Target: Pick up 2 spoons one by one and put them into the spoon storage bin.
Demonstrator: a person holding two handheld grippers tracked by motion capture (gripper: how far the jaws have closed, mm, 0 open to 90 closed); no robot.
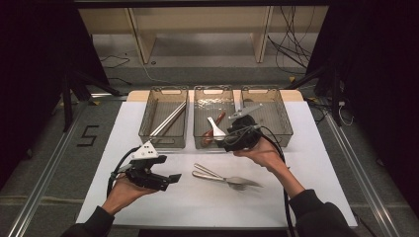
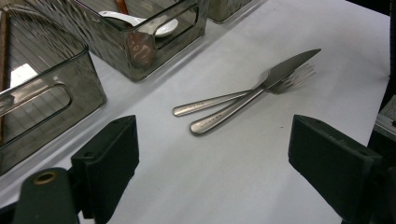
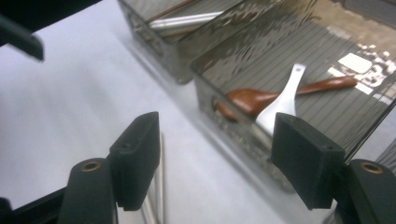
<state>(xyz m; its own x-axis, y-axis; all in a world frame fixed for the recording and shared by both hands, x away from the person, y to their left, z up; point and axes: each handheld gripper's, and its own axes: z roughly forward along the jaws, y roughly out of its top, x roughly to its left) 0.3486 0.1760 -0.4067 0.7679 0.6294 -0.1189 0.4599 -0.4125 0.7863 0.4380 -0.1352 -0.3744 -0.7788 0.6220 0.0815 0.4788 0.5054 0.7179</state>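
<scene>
A person at a white table [image 1: 306, 148] works two grippers over cutlery. The right gripper [image 1: 232, 140] hangs above the near wall of the middle bin [image 1: 213, 90], jaws wide apart w/ nothing between them. Inside that bin lie a white spoon [image 3: 282, 100] and a brown wooden spoon [image 3: 299, 91], crossed and touching. The left gripper [image 1: 170, 178] sits low at the near left, jaws also apart and empty, pointing right toward a knife [image 2: 254, 93] and fork [image 2: 243, 93] that lie overlapped on the table, near centre, just nearer than the bins. The left bin [image 1: 163, 94] holds chopsticks [image 1: 169, 118] laid slantwise. The right bin [image 1: 279, 111] stands at far right; its contents can't be made out.
</scene>
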